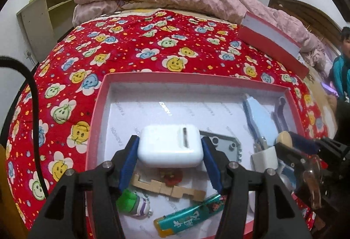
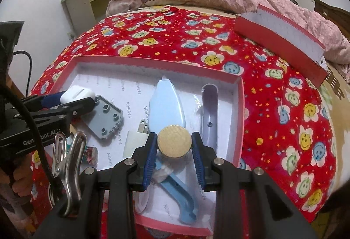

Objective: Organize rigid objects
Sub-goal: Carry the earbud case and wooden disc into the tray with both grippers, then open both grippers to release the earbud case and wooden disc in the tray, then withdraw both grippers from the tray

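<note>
A shallow pink box (image 1: 102,94) with a white floor lies on the red flowered quilt; it also shows in the right wrist view (image 2: 238,108). My left gripper (image 1: 169,147) is shut on a white earbud case (image 1: 169,145) held above the box's middle; that case also shows at the left of the right wrist view (image 2: 76,93). My right gripper (image 2: 174,142) is shut on a round tan disc (image 2: 174,141) above the box's near part. The right gripper and disc also show at the right of the left wrist view (image 1: 284,139).
In the box lie a grey studded plate (image 2: 107,117), a light blue oval case (image 2: 167,105), a lilac curved piece (image 2: 209,108), a white charger (image 2: 134,144), a wooden puzzle piece (image 1: 168,189), a teal lighter (image 1: 188,218) and a green-capped toy (image 1: 133,201). The box lid (image 2: 277,46) leans at back right.
</note>
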